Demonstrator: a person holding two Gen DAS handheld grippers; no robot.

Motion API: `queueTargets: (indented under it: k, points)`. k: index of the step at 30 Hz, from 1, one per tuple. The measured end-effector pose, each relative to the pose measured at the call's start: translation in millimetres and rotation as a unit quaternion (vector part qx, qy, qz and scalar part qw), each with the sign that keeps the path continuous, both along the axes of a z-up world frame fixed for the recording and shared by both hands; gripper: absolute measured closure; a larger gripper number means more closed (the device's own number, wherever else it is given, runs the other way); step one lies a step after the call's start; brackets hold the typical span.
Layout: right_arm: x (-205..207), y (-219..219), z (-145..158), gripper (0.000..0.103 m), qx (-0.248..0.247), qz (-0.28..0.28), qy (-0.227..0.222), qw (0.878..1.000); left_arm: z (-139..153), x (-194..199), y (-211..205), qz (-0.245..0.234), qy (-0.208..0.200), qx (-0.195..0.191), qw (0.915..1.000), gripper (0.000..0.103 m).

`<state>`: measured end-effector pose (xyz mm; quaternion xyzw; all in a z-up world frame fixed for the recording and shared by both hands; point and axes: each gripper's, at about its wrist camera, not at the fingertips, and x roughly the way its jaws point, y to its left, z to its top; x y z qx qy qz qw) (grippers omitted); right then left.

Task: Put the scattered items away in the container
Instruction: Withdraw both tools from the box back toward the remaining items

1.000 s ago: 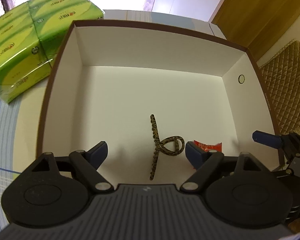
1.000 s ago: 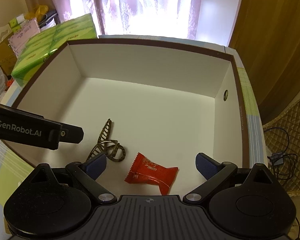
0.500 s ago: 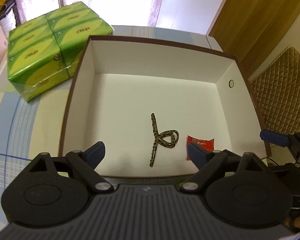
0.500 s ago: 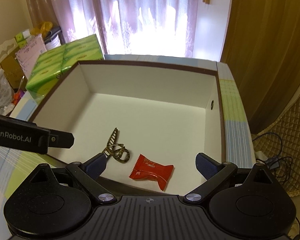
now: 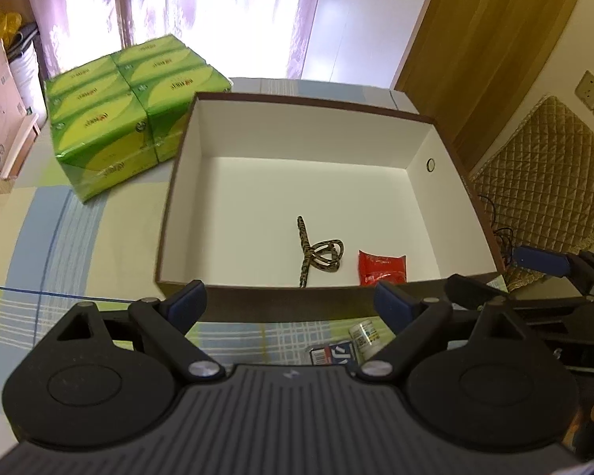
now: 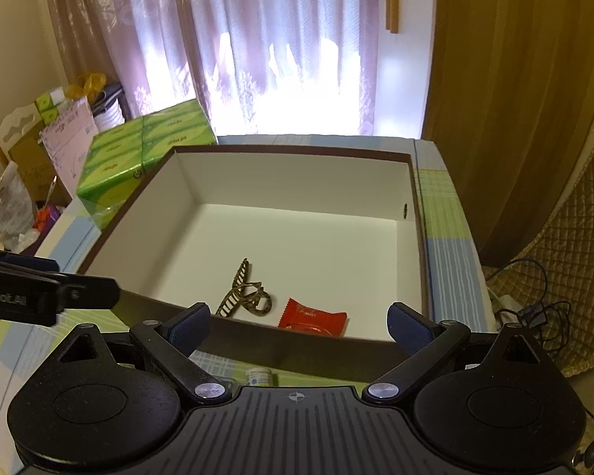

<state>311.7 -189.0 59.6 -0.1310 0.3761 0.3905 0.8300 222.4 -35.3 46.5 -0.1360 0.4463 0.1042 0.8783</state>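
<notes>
A brown box with a white inside (image 5: 297, 99) (image 6: 410, 182) stands on the table. In it lie a leopard-print hair clip (image 5: 316, 253) (image 6: 243, 295) and a red candy packet (image 5: 382, 267) (image 6: 316, 316). My left gripper (image 5: 291, 303) is open and empty, just before the box's near wall. My right gripper (image 6: 299, 322) is open and empty, also before the near wall. A small white bottle (image 5: 364, 334) (image 6: 259, 377) and a blue-and-white packet (image 5: 332, 354) lie on the table in front of the box, under the grippers.
Green tissue packs (image 5: 130, 107) (image 6: 146, 158) stand left of the box. Cardboard boxes and bags (image 6: 27, 182) sit at the far left. A quilted chair (image 5: 546, 182) and cables (image 6: 530, 308) are to the right. The tablecloth (image 5: 59, 245) is checked.
Both grippers have drawn back and up out of the box, open and empty. The hair clip and candy stay in the box. The small bottle and packet have come into view.
</notes>
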Motion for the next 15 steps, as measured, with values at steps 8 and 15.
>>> queueTargets:
  k: [8, 15]
  points:
    - [-19, -17, 9, 0.003, 0.018, -0.029, 0.0, 0.999, 10, -40, 16, 0.001, -0.018, 0.006, 0.9998, 0.014]
    - [-41, -21, 7, 0.003, 0.024, -0.029, -0.002, 0.999, 8, -70, 27, -0.001, -0.019, 0.015, 0.9997, 0.014]
